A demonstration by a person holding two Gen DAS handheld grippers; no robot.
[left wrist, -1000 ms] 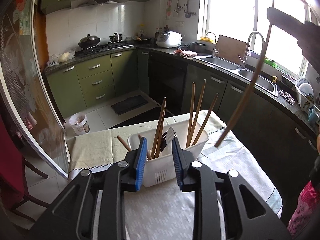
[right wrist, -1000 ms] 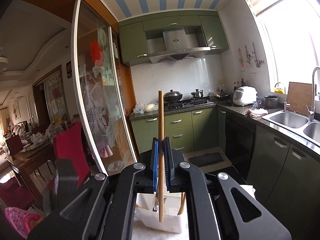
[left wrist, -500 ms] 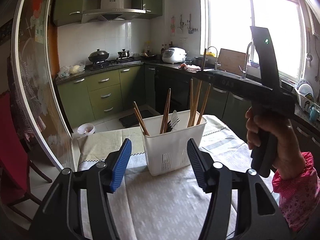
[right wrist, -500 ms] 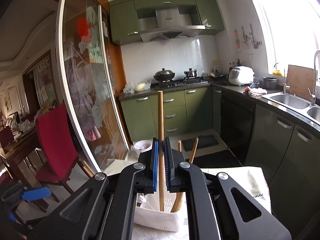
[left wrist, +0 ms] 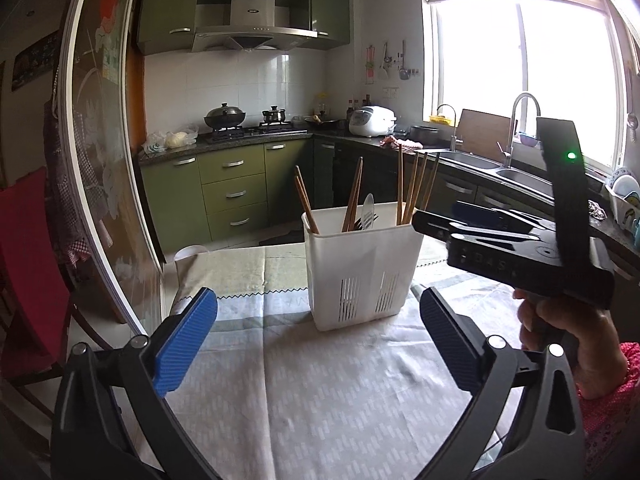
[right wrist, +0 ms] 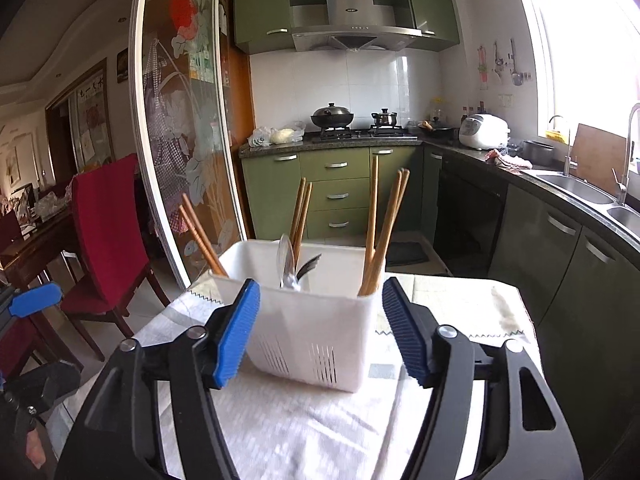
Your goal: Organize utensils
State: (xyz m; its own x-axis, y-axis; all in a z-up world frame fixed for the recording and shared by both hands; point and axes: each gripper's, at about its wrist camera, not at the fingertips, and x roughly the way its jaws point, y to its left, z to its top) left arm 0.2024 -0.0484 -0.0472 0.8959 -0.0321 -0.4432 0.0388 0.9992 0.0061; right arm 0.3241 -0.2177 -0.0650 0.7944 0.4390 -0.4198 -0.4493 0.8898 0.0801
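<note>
White plastic caddy (right wrist: 310,344) upright on tablecloth (left wrist: 320,400), chopsticks (right wrist: 380,232) and cutlery leaning inside; left gripper (left wrist: 320,344) and right gripper (right wrist: 320,332) both spread wide, empty, just short of caddy; likely light, top-heavy, tippable: grip low on slotted walls.

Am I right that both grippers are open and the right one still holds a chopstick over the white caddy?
Not quite. Both grippers are open, but the right gripper holds nothing: in the right wrist view its jaws are spread with only the white caddy behind the gap. The chopstick it gripped half a second ago is released; which of the chopsticks standing in the caddy it is, I cannot tell. The left gripper is empty too.
</note>
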